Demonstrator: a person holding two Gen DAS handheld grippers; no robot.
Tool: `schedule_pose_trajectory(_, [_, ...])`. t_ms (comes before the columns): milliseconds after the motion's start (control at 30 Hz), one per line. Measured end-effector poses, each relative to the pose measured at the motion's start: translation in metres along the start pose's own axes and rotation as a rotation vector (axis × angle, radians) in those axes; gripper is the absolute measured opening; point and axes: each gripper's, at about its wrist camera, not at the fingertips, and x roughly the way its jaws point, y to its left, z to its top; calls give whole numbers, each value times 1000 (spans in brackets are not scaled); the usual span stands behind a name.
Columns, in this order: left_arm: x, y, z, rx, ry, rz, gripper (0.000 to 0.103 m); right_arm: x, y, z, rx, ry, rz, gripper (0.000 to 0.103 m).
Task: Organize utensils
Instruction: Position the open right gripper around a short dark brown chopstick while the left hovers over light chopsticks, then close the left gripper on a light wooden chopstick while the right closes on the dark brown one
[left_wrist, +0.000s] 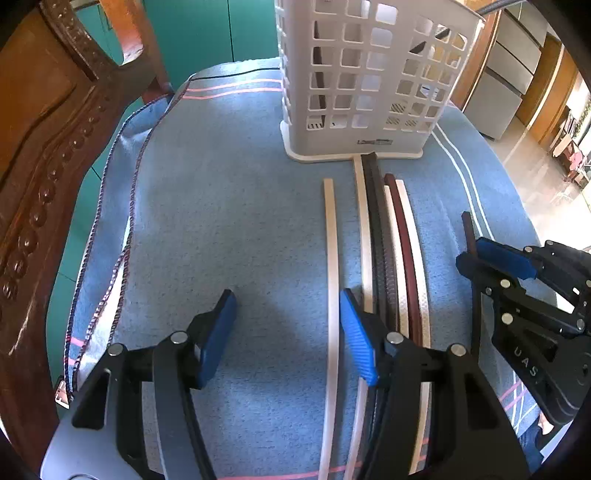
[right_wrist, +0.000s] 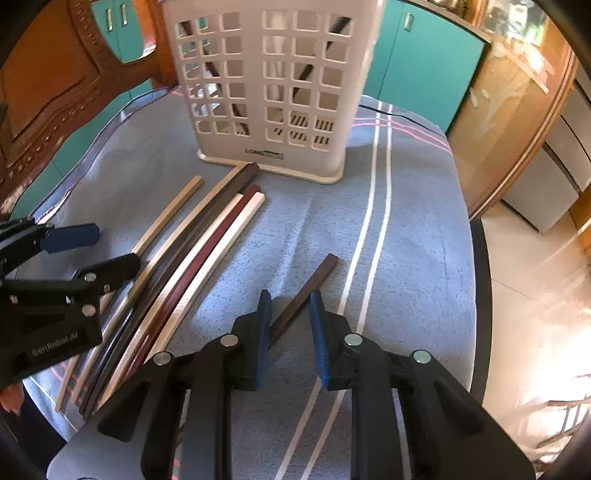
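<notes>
Several chopsticks lie on the blue cloth (left_wrist: 221, 206) in front of a white perforated utensil basket (left_wrist: 354, 74) (right_wrist: 269, 92), which has dark sticks standing inside. My left gripper (left_wrist: 288, 325) (right_wrist: 99, 249) hovers open over the cloth. A single cream chopstick (left_wrist: 331, 258) (right_wrist: 170, 210) runs between its fingers close to the right pad (left_wrist: 356, 332), untouched. To its right is a bundle of cream, black and maroon chopsticks (left_wrist: 384, 240) (right_wrist: 207, 240). My right gripper (right_wrist: 290, 325) (left_wrist: 469, 266) is shut on a dark brown chopstick (right_wrist: 314, 280) (left_wrist: 468, 229), which slants across between both pads.
A carved wooden chair (left_wrist: 44, 147) stands at the table's left edge, with teal cabinet doors (right_wrist: 424, 59) behind the basket. The cloth's white stripes (right_wrist: 380, 184) run along the right side. Past the right table edge are tiled floor (right_wrist: 535, 295) and a wooden cabinet (right_wrist: 517, 92).
</notes>
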Motion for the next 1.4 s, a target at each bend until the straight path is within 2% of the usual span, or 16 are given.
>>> schedule_pose_trajectory(133, [0, 4, 0, -9, 2, 6, 58, -1, -1, 0, -26, 14, 25, 22])
schedule_pose_trajectory(233, [0, 13, 2, -39, 5, 7, 53, -2, -5, 1, -27, 16, 42, 20])
schedule_pose_trajectory(433, [0, 35, 5, -125, 9, -64, 53, -8, -21, 1, -1, 5, 37, 20])
schedule_pose_trajectory(533, [-2, 38, 6, -147, 2, -134, 53, -11, -18, 2, -9, -9, 41, 21])
schedule_pose_trajectory(633, [1, 33, 6, -115, 4, -115, 53, -16, -14, 2, -18, -26, 38, 27])
schedule_pose_trajectory(733, [3, 28, 6, -87, 3, -84, 53, -16, -14, 3, -16, -22, 30, 27])
schedule_pose_trajectory(900, [5, 26, 7, -87, 6, -75, 53, -7, -6, 0, -39, 16, 16, 28])
schedule_pose_trajectory(967, [3, 22, 5, -80, 5, -70, 53, -5, 0, -2, -66, 22, -1, 33])
schedule_pose_trajectory(1400, [-2, 22, 0, -81, 8, -75, 53, -9, 29, -12, -316, -38, 25, 32])
